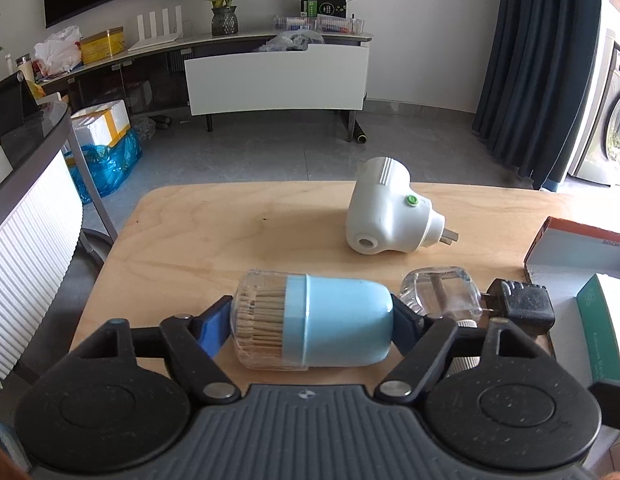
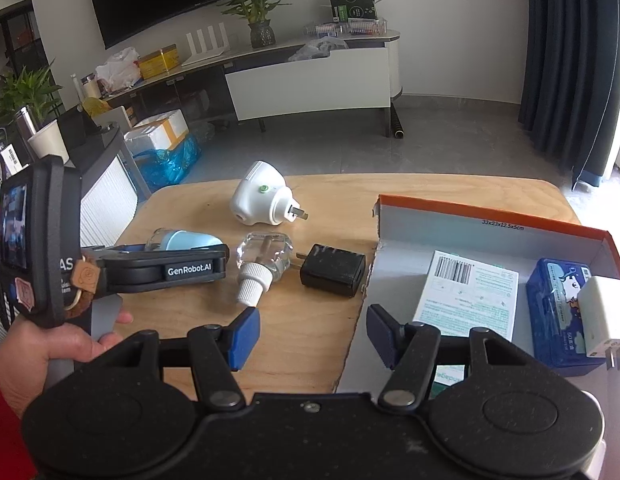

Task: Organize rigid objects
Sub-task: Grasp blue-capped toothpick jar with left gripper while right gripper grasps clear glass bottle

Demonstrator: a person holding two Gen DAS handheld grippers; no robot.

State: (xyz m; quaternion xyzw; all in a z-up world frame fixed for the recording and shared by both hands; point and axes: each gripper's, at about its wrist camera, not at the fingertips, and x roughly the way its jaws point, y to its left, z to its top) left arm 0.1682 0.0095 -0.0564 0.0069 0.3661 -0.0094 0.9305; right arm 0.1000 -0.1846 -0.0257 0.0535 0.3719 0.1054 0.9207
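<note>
On the wooden table, your left gripper clamps the toothpick jar lying sideways, seemingly resting there. Your right gripper hangs unclenched and empty beside the cardboard box.

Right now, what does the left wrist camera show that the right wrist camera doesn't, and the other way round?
Only the left view shows the left gripper with its jaws pressed on both ends of the toothpick holder. Only the right view shows the box's inside, with a blue case and white charger, and the right gripper open over nothing. Both show the white plug-in device, glass bottle and black adapter.
</note>
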